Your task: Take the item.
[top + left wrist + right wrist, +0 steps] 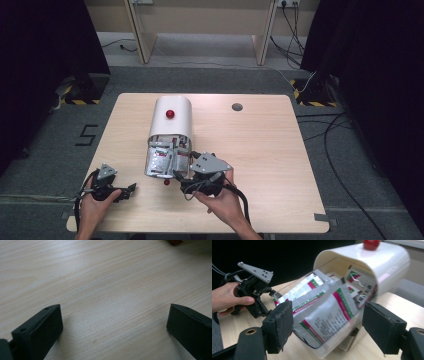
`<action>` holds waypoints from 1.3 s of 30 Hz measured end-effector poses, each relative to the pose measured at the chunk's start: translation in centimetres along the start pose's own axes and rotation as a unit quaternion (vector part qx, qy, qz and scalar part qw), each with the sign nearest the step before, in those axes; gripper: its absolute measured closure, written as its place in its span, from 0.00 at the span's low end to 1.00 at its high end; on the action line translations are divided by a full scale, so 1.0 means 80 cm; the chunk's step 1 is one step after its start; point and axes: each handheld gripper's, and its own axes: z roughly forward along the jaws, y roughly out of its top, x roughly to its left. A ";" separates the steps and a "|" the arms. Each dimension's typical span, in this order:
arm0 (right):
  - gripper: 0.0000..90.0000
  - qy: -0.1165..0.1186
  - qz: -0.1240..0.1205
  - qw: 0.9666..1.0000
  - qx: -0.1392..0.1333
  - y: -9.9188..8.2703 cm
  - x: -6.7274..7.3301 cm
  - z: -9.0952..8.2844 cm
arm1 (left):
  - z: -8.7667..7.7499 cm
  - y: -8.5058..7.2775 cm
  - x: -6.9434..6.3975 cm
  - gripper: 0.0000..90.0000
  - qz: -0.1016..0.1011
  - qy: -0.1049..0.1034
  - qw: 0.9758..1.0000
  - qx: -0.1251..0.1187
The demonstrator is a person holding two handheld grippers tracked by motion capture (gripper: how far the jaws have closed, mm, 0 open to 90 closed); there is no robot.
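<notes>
Box (170,120), white with a rounded top and a red knob (170,113), lying lengthwise on the wooden table (270,150), its open end turned toward the person; this serves as the reference for everything below. Clear drawer (329,322), slid partway out of that open end, packed with silver packets (329,307) printed in red and green; it sits drawn toward the near edge, presumably so the contents can be reached. Small red bit (166,182), on the table just in front of the drawer; what it is cannot be told. Right gripper (327,322), at the drawer's near end, jaws set wide to either side of the clear front; the pads do not visibly press on it, so this reads as a straddle ready to pull or push rather than a grip. Left gripper (131,188), well to the left of the box and nearer the person, low over bare wood, jaws wide with nothing between them, apparently parked out of the way.
</notes>
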 end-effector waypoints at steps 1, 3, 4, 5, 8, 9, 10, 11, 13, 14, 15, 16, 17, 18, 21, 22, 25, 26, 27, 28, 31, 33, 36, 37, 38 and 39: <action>0.29 0.000 0.000 1.000 0.000 0.000 0.000 0.000 | 0.000 0.000 0.000 0.00 0.000 0.000 1.000 0.000; 0.29 0.002 -0.001 1.000 0.004 0.001 0.003 0.008 | 0.000 0.000 0.000 0.00 0.000 0.000 1.000 0.000; 0.29 0.002 -0.002 1.000 0.005 0.002 0.004 0.010 | 0.000 0.000 0.000 0.00 0.000 0.000 1.000 0.000; 0.30 0.003 -0.003 1.000 0.006 0.002 0.005 0.013 | 0.000 0.000 0.000 0.00 0.000 0.000 1.000 0.000; 0.31 -0.003 -0.009 1.000 0.013 0.004 0.004 0.017 | 0.000 0.000 0.000 0.00 0.000 0.000 1.000 0.000; 0.31 -0.003 -0.009 1.000 0.013 0.004 0.004 0.017 | 0.000 0.000 0.000 0.00 0.000 0.000 1.000 0.000; 0.32 -0.005 -0.010 1.000 0.013 0.004 0.003 0.017 | 0.000 0.000 0.000 0.00 0.000 0.000 1.000 0.000; 0.33 -0.006 -0.010 1.000 0.013 0.004 0.003 0.016 | 0.000 0.000 0.000 0.00 0.000 0.000 1.000 0.000; 0.34 -0.013 -0.014 1.000 0.013 0.003 0.001 0.014 | 0.000 0.000 0.000 0.00 0.000 0.000 1.000 0.000; 0.34 -0.013 -0.013 1.000 0.015 0.002 0.001 0.013 | 0.000 0.000 0.000 0.00 0.000 0.000 1.000 0.000; 0.36 -0.012 -0.012 1.000 0.017 0.001 0.000 0.012 | 0.000 0.000 0.000 0.00 0.000 0.000 1.000 0.000; 0.37 -0.013 -0.014 1.000 0.019 0.000 -0.001 0.012 | 0.000 0.000 0.000 0.00 0.000 0.000 1.000 0.000; 0.38 -0.012 -0.013 1.000 0.020 -0.001 -0.001 0.012 | 0.000 0.000 0.000 0.00 0.000 0.000 1.000 0.000; 0.41 -0.011 -0.014 1.000 0.020 -0.001 -0.001 0.012 | 0.000 0.000 0.000 0.00 0.000 0.000 1.000 0.000; 0.47 -0.016 -0.027 0.999 0.019 0.002 0.000 0.012 | 0.000 0.000 0.000 0.00 0.000 0.000 1.000 0.000; 0.49 -0.017 -0.029 0.999 0.019 0.003 0.000 0.013 | 0.000 0.000 0.000 0.00 0.000 0.000 1.000 0.000; 0.53 -0.022 -0.032 0.999 0.023 0.004 -0.001 0.014 | 0.000 0.000 0.000 0.00 0.000 0.000 1.000 0.000; 0.54 -0.023 -0.033 0.999 0.024 0.005 -0.001 0.015 | 0.000 0.000 0.000 0.00 0.000 0.000 1.000 0.000; 0.54 -0.023 -0.033 0.999 0.024 0.005 -0.001 0.015 | 0.000 0.000 0.000 0.00 0.000 0.000 1.000 0.000; 0.54 -0.026 -0.033 0.999 0.027 0.004 -0.002 0.018 | 0.000 0.000 0.000 0.00 0.000 0.000 1.000 0.000; 0.56 -0.028 -0.038 0.998 0.029 0.003 0.000 0.021 | 0.000 0.000 0.000 0.00 0.000 0.000 1.000 0.000; 0.59 -0.029 -0.044 0.998 0.028 0.002 0.002 0.024 | 0.000 0.000 0.000 0.00 0.000 0.000 1.000 0.000; 0.67 -0.032 -0.047 0.998 0.023 0.002 0.003 0.025 | 0.000 0.000 0.000 0.00 0.000 0.000 1.000 0.000; 0.70 -0.033 -0.047 0.998 0.021 0.002 0.002 0.025 | 0.000 0.000 0.000 0.00 0.000 0.000 1.000 0.000; 0.73 -0.033 -0.045 0.998 0.017 0.002 0.000 0.025 | 0.000 0.000 0.000 0.00 0.000 0.000 1.000 0.000; 0.73 -0.033 -0.045 0.998 0.017 0.002 0.000 0.025 | 0.000 0.000 0.000 0.00 0.000 0.000 1.000 0.000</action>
